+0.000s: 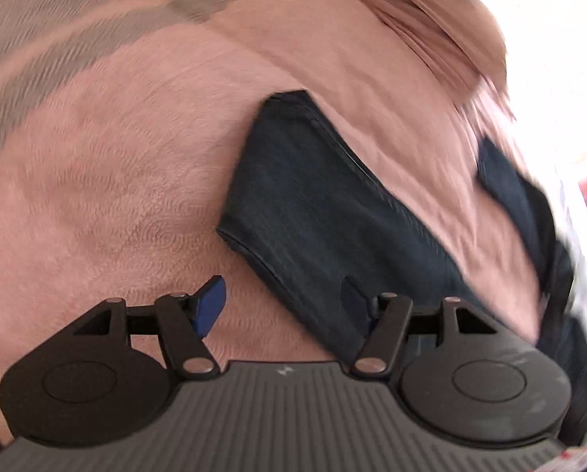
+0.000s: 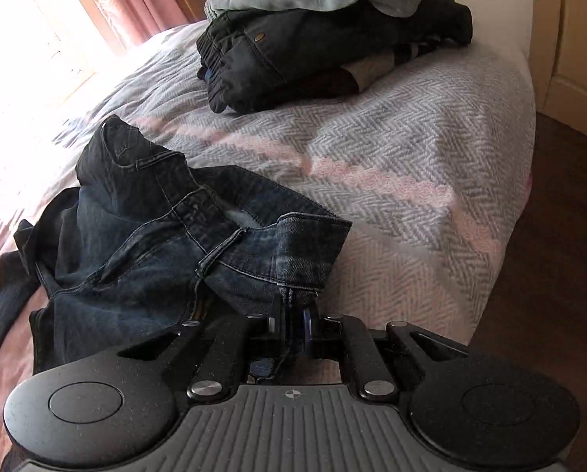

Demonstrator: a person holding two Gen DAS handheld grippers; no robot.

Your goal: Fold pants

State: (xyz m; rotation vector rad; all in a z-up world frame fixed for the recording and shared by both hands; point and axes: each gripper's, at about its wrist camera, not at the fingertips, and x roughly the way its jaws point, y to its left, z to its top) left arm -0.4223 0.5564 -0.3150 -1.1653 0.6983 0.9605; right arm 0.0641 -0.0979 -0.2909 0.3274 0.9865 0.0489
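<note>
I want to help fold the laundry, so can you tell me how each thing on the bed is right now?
Jeans: unfolded, crumpled at the waist, lying on the bed.
Jeans leg: stretched out flat on the pink part of the blanket.
Pile of clothes: stacked roughly at the far end of the bed.
Blanket: spread over the bed.
Left gripper: open, holding nothing.
Right gripper: shut on the jeans' waistband.

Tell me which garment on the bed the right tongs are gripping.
The dark blue jeans, spread loose nearest the camera; the right tongs pinch their waistband. The other clothes sit piled, untouched, at the far end.
</note>
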